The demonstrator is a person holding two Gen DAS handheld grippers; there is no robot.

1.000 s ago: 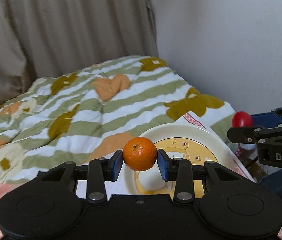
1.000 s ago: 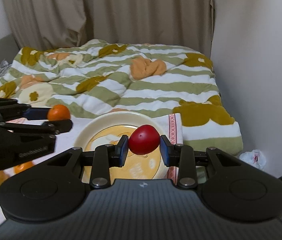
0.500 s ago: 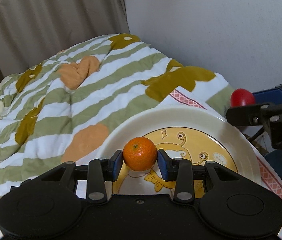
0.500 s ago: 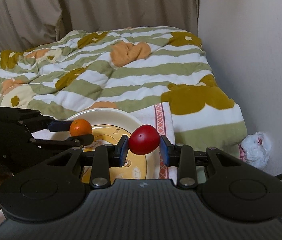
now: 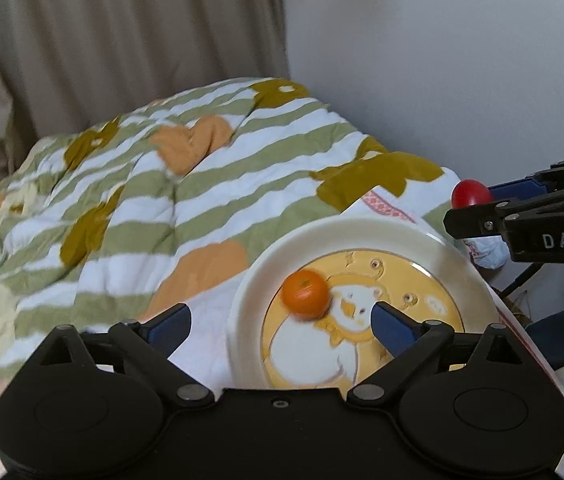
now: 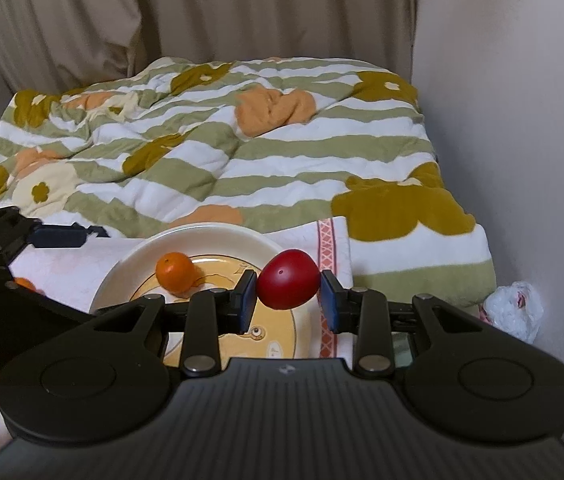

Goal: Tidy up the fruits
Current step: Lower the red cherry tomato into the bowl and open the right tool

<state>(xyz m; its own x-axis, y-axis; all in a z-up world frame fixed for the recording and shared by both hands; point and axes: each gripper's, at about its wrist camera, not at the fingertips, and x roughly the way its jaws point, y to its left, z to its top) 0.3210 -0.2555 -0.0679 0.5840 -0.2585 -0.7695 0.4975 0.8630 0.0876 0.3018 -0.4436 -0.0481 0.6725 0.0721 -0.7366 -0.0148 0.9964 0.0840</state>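
Left tool (image 5: 280, 326) just opened wide, orange (image 5: 305, 293) on plate (image 5: 242, 312); right tool (image 6: 287, 295) grips tomato (image 6: 287, 284).

A striped floral quilt (image 6: 242, 152) covers the bed below beige curtains (image 6: 202, 12), a crumpled white plastic bag (image 6: 513, 308) lying by the wall (image 6: 521, 80).
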